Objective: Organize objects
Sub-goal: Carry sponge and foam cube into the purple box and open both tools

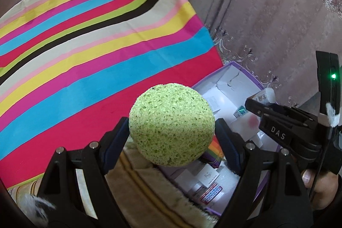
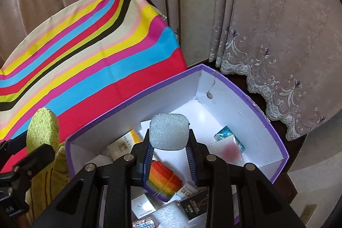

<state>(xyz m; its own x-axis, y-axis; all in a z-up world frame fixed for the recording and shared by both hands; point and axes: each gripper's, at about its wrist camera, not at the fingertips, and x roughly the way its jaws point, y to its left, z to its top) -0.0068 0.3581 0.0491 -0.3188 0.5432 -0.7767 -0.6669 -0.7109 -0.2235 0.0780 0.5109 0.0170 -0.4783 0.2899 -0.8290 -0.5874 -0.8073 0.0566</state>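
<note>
- Left gripper (image 1: 172, 138): clenched on a green sponge ball (image 1: 171, 124), one finger pressed to each side of it. The ball is held in the air over the edge of the striped cloth (image 1: 96, 46) and the near corner of the box. In the right wrist view the same ball (image 2: 42, 128) shows at far left, beside the box's left wall.
- Right gripper (image 2: 168, 140): grasping a grey foam block (image 2: 169, 131) with rounded corners, pinched between its two fingers above the inside of the box. In the left wrist view this gripper (image 1: 252, 103) enters from the right, over the box.
- Purple box (image 2: 245, 97): open-topped, white inside, standing just beside the striped cloth. Contents visible: a rainbow coil toy (image 2: 164, 182) under the right gripper, a blue foil packet (image 2: 224, 135) near the far right wall, a clear bag with a pink item (image 2: 229, 150) touching that packet, several small cartons (image 2: 121, 145) and a black-and-gold carton (image 2: 193, 205) at the near end.
- Curtain (image 2: 277, 25): beige, embroidered hem, hanging behind the box and cloth.
</note>
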